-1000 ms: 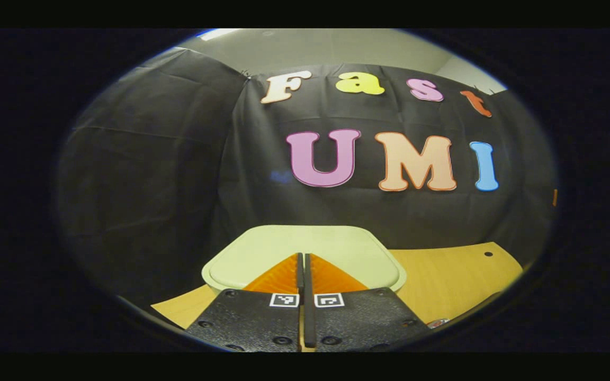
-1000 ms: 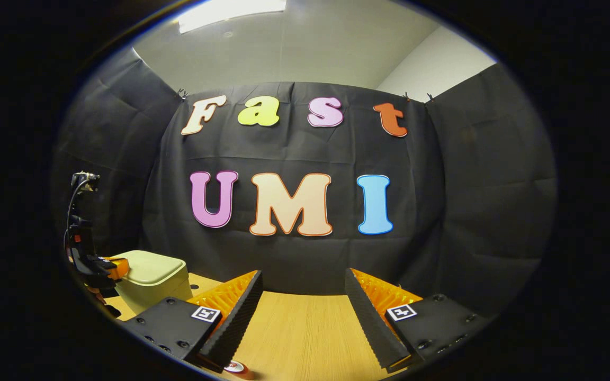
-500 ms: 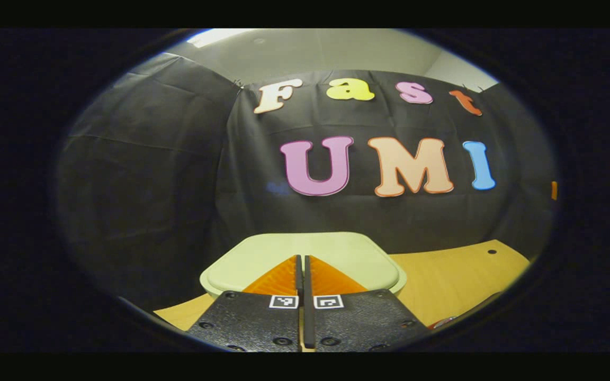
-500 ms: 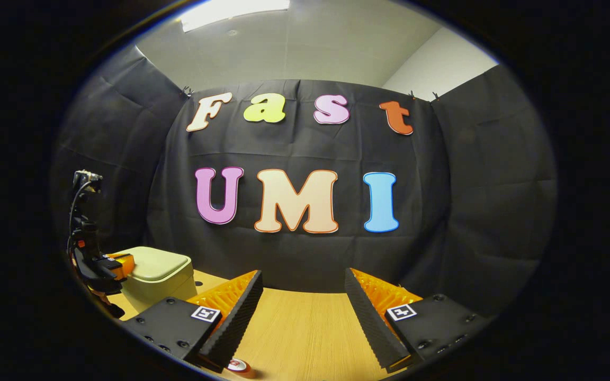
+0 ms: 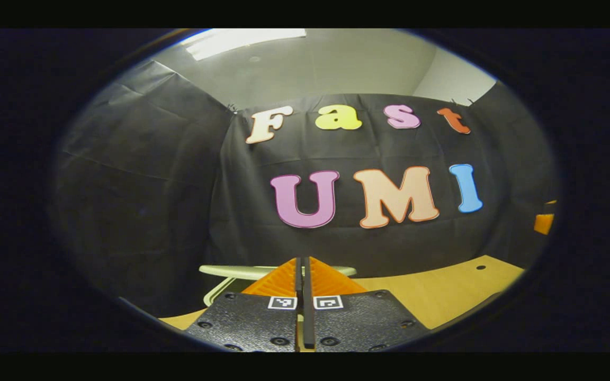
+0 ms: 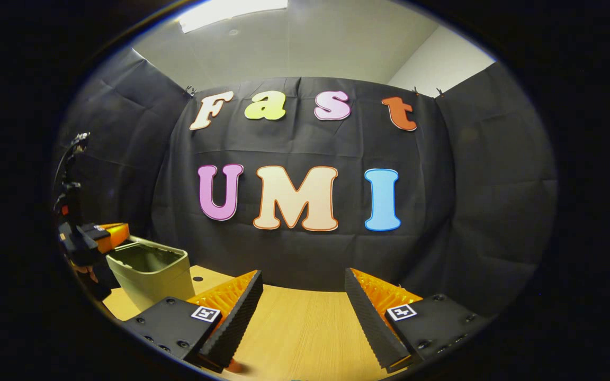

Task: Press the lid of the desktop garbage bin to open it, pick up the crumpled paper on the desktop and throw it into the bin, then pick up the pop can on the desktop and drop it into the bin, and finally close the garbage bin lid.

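Broadly, the wooden table (image 6: 305,328) spans the near part of both views, with the black cloth wall behind it. It is pale wood; a small round hole (image 5: 480,268) shows near its far right edge in the left gripper view, and another hole (image 6: 197,278) lies just right of the bin in the right gripper view.

The bin (image 6: 151,272) stands on the far left of the table in the right gripper view. It is pale green, and its top is open, so the dark inside shows. In the left gripper view the raised lid (image 5: 231,271) shows edge-on as a thin pale green strip just beyond the fingers, with the bin's rim below it on the left.

The left gripper (image 5: 302,270) is clenched, its two fingers pressed flat together with nothing between them. In the right gripper view it hovers over the near left edge of the bin, at the far left. I cannot tell whether it touches the lid.

The right gripper (image 6: 301,301) is released, its fingers spread wide apart over bare table with nothing between them.

Each finger carries a small square black-and-white marker tag (image 6: 205,313); it bears a pattern, no readable words.

A small reddish thing (image 6: 233,366) peeks out under the right gripper's left finger; it is too hidden to tell what it is.
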Motion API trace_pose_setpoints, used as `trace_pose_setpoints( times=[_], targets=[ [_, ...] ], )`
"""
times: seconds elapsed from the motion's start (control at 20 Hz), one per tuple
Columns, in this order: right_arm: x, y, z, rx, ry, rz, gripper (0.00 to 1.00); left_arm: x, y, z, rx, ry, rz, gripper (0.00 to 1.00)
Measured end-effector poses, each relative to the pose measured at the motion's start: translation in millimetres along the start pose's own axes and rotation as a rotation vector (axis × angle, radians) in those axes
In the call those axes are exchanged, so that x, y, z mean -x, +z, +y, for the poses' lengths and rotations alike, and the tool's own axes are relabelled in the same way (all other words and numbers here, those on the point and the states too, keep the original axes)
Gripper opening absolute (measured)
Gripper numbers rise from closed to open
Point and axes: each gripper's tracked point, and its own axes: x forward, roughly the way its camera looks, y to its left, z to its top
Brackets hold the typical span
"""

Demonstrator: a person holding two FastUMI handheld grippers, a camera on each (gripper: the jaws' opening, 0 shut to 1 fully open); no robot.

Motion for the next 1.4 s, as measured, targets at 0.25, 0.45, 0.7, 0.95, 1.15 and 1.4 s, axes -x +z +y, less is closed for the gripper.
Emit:
trace_pose_setpoints(
  times=[0.25, 0.45, 0.7, 0.95, 1.15, 1.4],
  targets=[
    [-5, -19, -10, 0.022, 0.049, 0.044, 0.98, 21, 21, -29, 0.002, -0.028, -0.023, 0.16],
    [-9, -48, -12, 0.046, 0.108, 0.109, 1.0, 37, 29, -52, 0.005, -0.05, -0.028, 0.66],
    [-13, -123, -17, 0.153, 0.171, 0.273, 0.98, 57, 42, -59, -0.006, -0.004, -0.05, 0.86],
    [-7, -208, -21, 0.222, 0.242, 0.435, 0.98, 71, 51, -64, -0.019, 0.047, -0.049, 0.9],
    [5, -269, -23, 0.233, 0.293, 0.596, 1.0, 84, 57, -71, -0.048, 0.072, -0.053, 0.88],
    [21, -313, -20, 0.235, 0.375, 0.686, 0.99, 98, 63, -79, -0.076, 0.106, -0.048, 0.88]
  ],
)
